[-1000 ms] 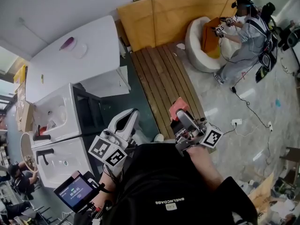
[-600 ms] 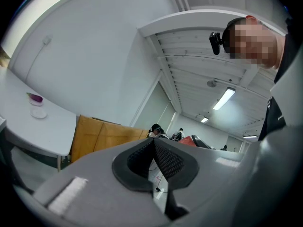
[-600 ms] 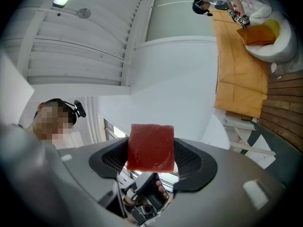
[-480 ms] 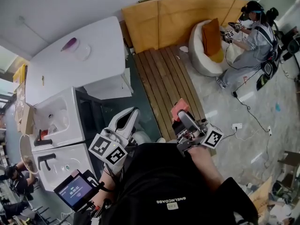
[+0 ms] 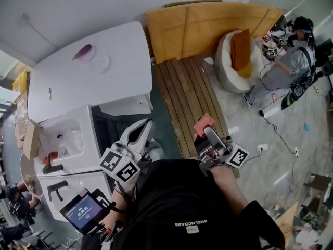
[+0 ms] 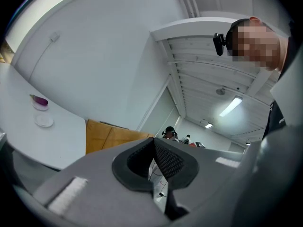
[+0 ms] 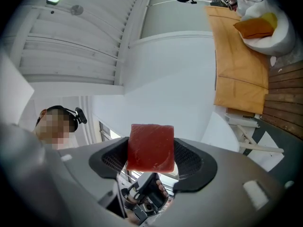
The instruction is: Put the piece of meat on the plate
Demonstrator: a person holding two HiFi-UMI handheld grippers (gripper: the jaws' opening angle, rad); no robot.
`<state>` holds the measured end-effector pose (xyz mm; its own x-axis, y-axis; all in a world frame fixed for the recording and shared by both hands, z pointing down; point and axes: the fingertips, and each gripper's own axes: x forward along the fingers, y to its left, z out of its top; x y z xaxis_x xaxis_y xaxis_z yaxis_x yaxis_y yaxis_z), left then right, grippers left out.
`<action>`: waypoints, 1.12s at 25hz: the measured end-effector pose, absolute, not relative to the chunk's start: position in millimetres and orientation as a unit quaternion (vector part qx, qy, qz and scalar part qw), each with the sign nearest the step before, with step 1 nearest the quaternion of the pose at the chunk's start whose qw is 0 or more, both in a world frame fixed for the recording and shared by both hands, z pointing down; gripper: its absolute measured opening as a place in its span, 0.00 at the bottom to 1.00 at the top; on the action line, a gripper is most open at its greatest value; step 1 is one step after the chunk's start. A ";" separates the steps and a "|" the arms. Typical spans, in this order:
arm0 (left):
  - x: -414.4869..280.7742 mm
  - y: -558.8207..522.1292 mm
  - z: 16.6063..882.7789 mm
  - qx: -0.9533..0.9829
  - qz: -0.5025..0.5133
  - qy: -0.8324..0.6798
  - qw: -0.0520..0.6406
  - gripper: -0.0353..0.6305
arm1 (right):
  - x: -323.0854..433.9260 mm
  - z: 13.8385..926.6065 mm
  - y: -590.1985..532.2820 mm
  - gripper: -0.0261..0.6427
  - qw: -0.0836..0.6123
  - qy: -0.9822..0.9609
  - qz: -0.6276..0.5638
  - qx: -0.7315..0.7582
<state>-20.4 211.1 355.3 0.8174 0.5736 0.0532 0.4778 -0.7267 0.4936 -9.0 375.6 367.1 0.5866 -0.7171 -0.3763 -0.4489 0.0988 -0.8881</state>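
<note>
Meat piece (image 7: pixel 150 148): looks soft, light, likely slick. Your right tool (image 7: pixel 150 161) pinches its flat sides mid-block; squeeze gently. Left tool (image 6: pixel 154 161) pressed together, empty.

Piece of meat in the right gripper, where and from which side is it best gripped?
Across its two flat opposite sides, as the right gripper holds it now: the piece of meat is a square-edged red block, so pads sit flat on parallel faces. Much of it stands out beyond the jaws, so a deeper bite would probably be safer.
</note>
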 end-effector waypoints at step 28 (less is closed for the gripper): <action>42.8 -20.7 385.0 0.940 0.098 0.196 0.262 0.08 | 139.8 374.0 139.7 0.48 0.552 0.498 -0.175 -0.645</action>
